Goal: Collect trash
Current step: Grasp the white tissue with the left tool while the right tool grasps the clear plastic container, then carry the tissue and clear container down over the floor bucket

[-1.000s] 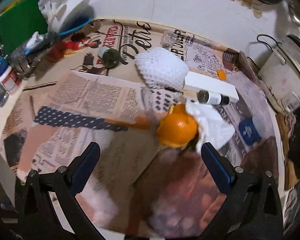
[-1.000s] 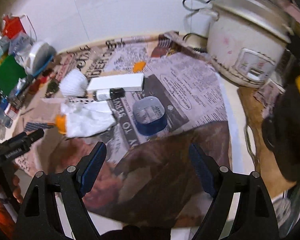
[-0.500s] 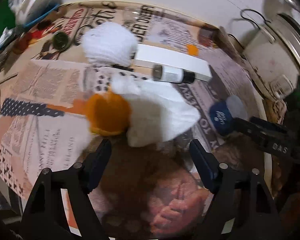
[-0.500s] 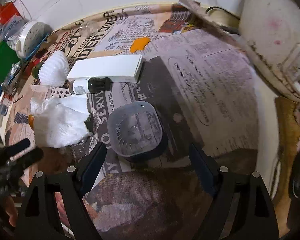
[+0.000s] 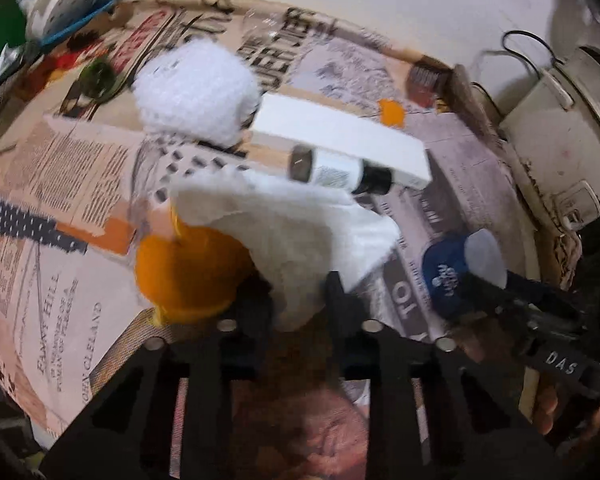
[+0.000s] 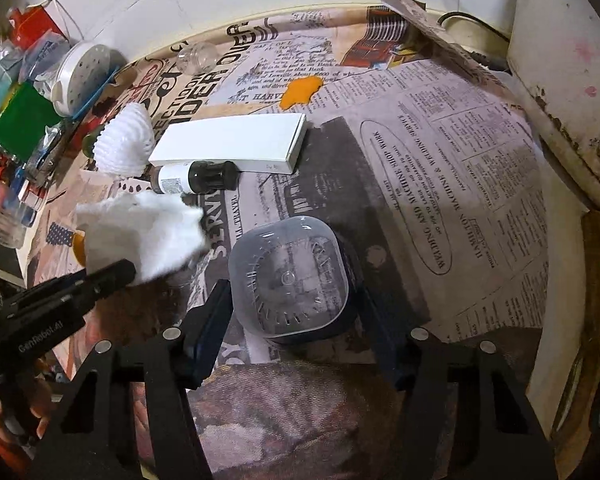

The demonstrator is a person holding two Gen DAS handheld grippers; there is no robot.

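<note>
A crumpled white tissue [image 5: 300,224] lies on the newspaper-covered table, draped over an orange peel [image 5: 184,276]. My left gripper [image 5: 298,296] is closing, its jaws pinching the tissue's near corner; the right wrist view shows its tip at the tissue [image 6: 148,232]. A small dark blue tub with a clear lid [image 6: 288,276] sits between the fingers of my right gripper [image 6: 292,304], whose jaws are closing and touch both sides. In the left wrist view that tub [image 5: 444,276] is at the right.
Behind the tissue lie a small bottle [image 6: 192,178], a long white box [image 6: 232,144] and a white foam net [image 6: 124,144]. An orange scrap [image 6: 300,90] lies farther back. A rice cooker [image 6: 572,80] stands at the right, clutter at the far left.
Both grippers came down and forward. The left jaws narrowed from wide open onto the tissue's corner. The right jaws narrowed around the blue tub.
</note>
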